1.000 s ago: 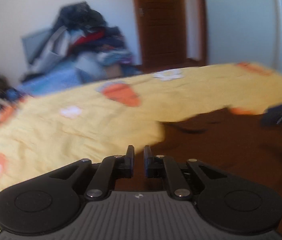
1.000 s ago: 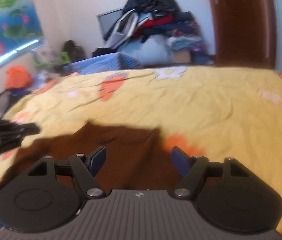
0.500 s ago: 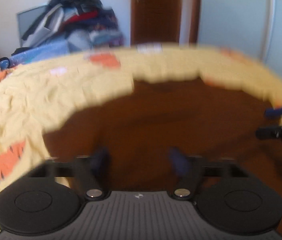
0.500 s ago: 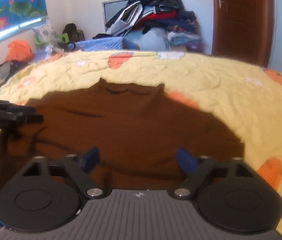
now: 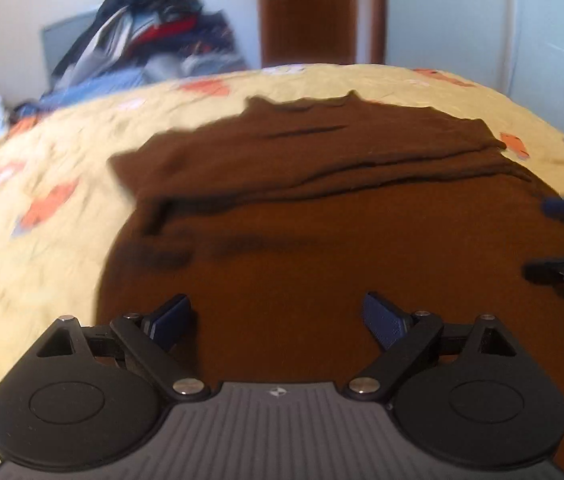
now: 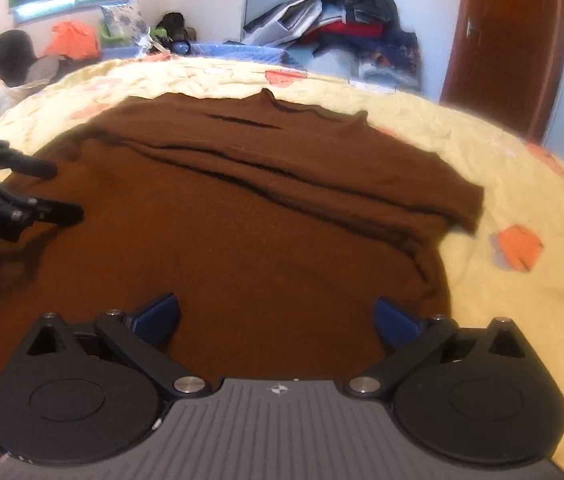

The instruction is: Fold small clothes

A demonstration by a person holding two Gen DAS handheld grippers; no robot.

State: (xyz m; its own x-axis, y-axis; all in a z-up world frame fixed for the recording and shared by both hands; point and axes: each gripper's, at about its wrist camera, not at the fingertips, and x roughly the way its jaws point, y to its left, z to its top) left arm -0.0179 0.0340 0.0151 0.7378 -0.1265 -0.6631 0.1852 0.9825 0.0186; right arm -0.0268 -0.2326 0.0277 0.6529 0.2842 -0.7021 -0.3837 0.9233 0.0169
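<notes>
With the brown top [image 6: 265, 216] spread on the yellow bed [image 6: 522, 208] and my left gripper [image 5: 277, 320] and right gripper [image 6: 277, 316] just opened wide and empty above it, I'd pinch both near hem corners evenly before folding away.

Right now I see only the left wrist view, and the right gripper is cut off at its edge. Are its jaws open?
Observer: Yes. The right gripper has just been opening its jaws; they stand wide over the brown shirt, and the pads press on nothing.
Operator: Where does the shirt end on that side?
Observer: Its side edge runs close beside the right finger; past it lies the yellow bedsheet.
</notes>
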